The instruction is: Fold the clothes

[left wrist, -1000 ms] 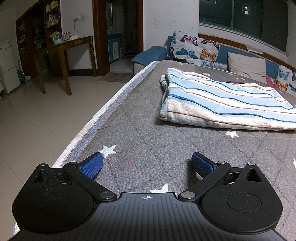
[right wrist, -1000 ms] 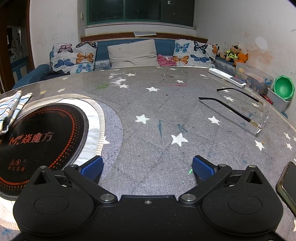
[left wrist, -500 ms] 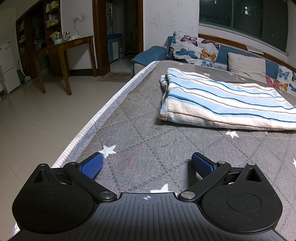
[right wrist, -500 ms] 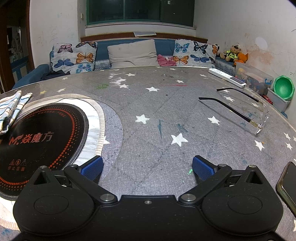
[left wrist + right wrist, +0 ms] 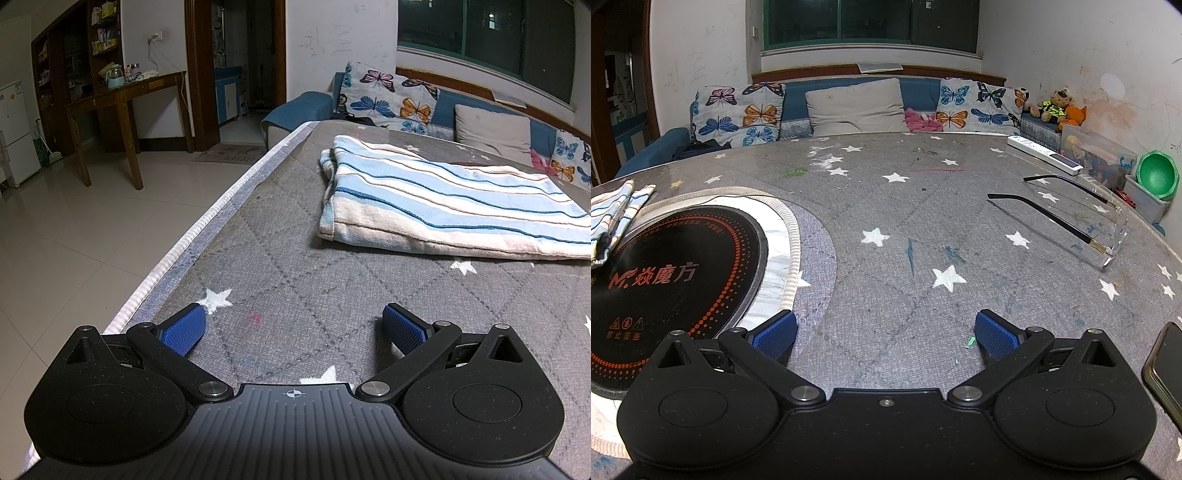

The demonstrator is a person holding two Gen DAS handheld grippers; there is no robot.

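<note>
i'm holding my right gripper low over the star-print table cover, its blue pads spread wide with nothing between them; a black induction cooktop is lying to my left, a striped cloth touching its far edge, glasses lying right

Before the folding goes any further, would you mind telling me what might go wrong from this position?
1. The eyeglasses lie open on the table ahead of the right hand-held gripper; a wide sweep could knock or bend them.
2. A phone sits by the near right edge and might get pushed off.
3. The striped cloth partly overlaps the black cooktop; dragging it may snag there. The left hand-held gripper is open, holding nothing.
</note>
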